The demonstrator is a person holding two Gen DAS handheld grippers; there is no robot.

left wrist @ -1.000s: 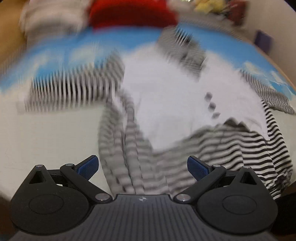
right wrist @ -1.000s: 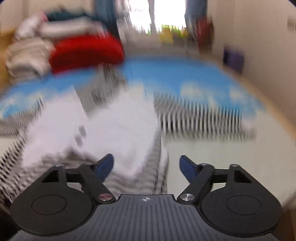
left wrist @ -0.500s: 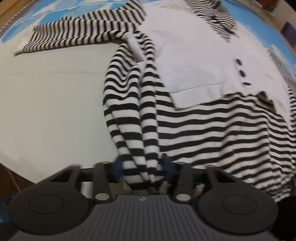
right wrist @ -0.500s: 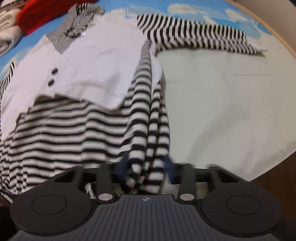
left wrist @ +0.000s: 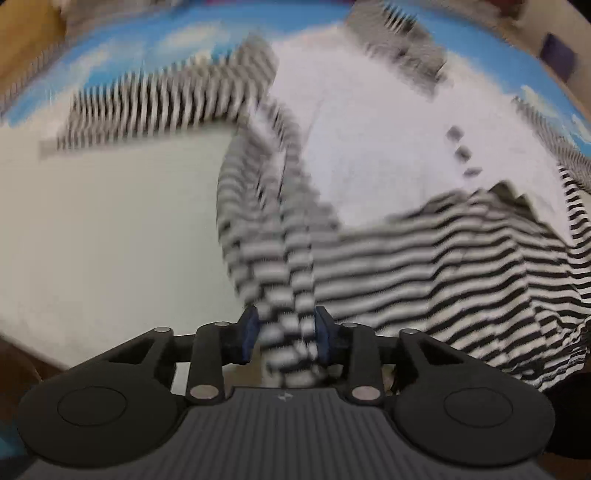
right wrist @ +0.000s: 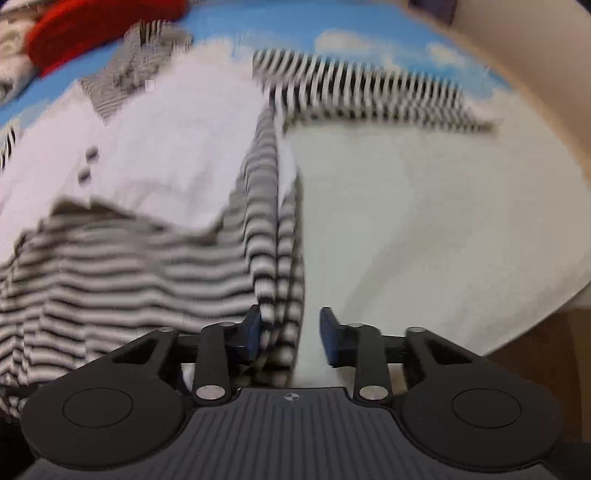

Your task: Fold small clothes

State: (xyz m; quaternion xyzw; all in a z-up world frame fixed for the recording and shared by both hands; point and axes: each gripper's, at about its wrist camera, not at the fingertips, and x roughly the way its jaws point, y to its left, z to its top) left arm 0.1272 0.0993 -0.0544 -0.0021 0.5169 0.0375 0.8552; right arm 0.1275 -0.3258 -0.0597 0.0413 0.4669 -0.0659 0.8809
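A black-and-white striped shirt (left wrist: 424, 258) with a white front panel (left wrist: 369, 147) and dark buttons lies spread on a pale mat (left wrist: 110, 229). A bunched fold of its striped side runs into my left gripper (left wrist: 284, 332); the jaws are opening and the fabric still fills the gap, touching both pads. The shirt (right wrist: 122, 258) shows in the right wrist view too. Its other side fold hangs between the jaws of my right gripper (right wrist: 290, 330), which are opening. That cloth leans on the left pad, with a gap beside the right pad (right wrist: 328, 332). Both sleeves lie stretched sideways.
The mat (right wrist: 424, 221) turns to a blue sky-and-cloud print at the far side. A red folded garment (right wrist: 99, 26) and pale folded clothes (right wrist: 11, 51) lie beyond the collar. The mat's near edge drops to brown floor (right wrist: 535, 350).
Both grippers closed from wide open onto the shirt's side folds, then widened a little. Both views have tilted up, and the picture is blurred again.
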